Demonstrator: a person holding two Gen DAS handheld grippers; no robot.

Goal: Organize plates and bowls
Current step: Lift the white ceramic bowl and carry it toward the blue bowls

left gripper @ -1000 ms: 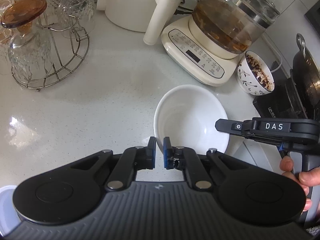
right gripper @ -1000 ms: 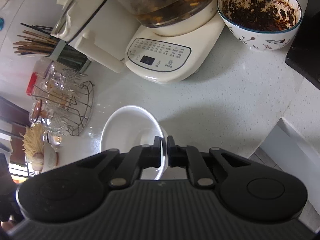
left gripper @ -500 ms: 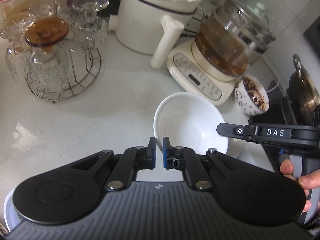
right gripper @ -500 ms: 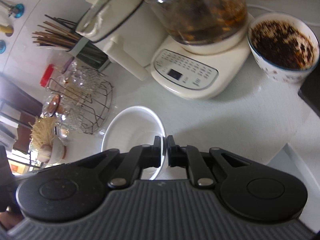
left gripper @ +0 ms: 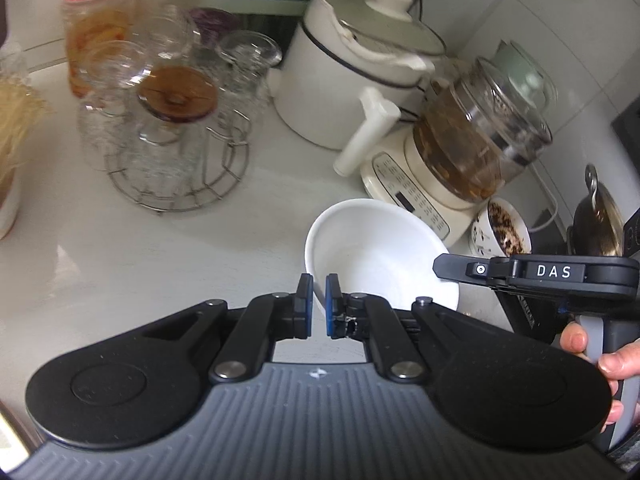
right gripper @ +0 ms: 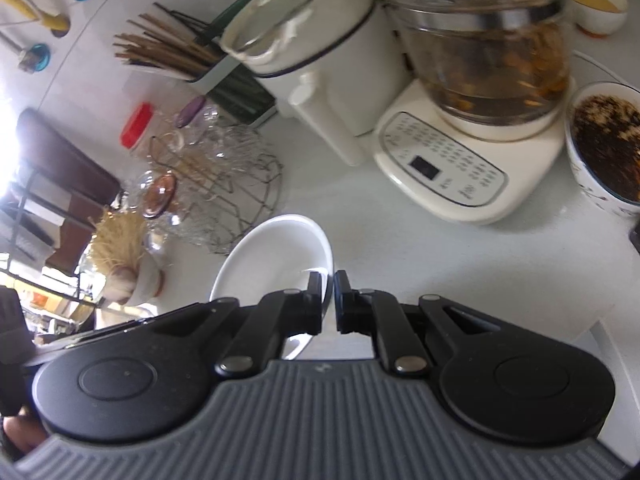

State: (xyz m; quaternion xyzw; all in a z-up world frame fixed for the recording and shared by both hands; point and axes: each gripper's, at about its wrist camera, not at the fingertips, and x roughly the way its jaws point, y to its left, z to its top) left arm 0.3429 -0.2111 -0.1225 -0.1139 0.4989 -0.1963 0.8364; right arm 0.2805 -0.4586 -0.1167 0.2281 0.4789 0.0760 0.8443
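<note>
- Two tools clamp one white bowl [left gripper: 380,252] by its rim, on opposite sides; the bowl hangs tilted above the white desk [left gripper: 160,264], clear of it.
- Left tool [left gripper: 316,300]: blue pads closed on the bowl's rim at the bowl's 7 o'clock in the left wrist view.
- Right tool [right gripper: 328,300]: jaws closed on the thin rim at the bowl's 4 o'clock in the right wrist view. In the left wrist view it enters from 3 o'clock as a black bar marked DAS, tip on the far rim.
- A hand [left gripper: 596,356] wraps the right tool's handle at 4 o'clock of the left view.
- Beyond the bowl at 1 o'clock: cream electric kettle base [left gripper: 416,196] with a button panel, glass pot [left gripper: 488,136] on top holding brown liquid.
- Just beside that base at 3 o'clock: patterned bowl [left gripper: 500,228] filled with dark dried matter.
- White lidded pot [left gripper: 352,80] with a long handle at 12 o'clock.
- Wire rack [left gripper: 176,160] of upturned glasses at 10 o'clock; red-capped jar [left gripper: 96,36] behind it.
- Dark pan [left gripper: 600,220] at the right edge, 3 o'clock.
- Right wrist view, 11 o'clock: holder of chopsticks [right gripper: 168,52].
</note>
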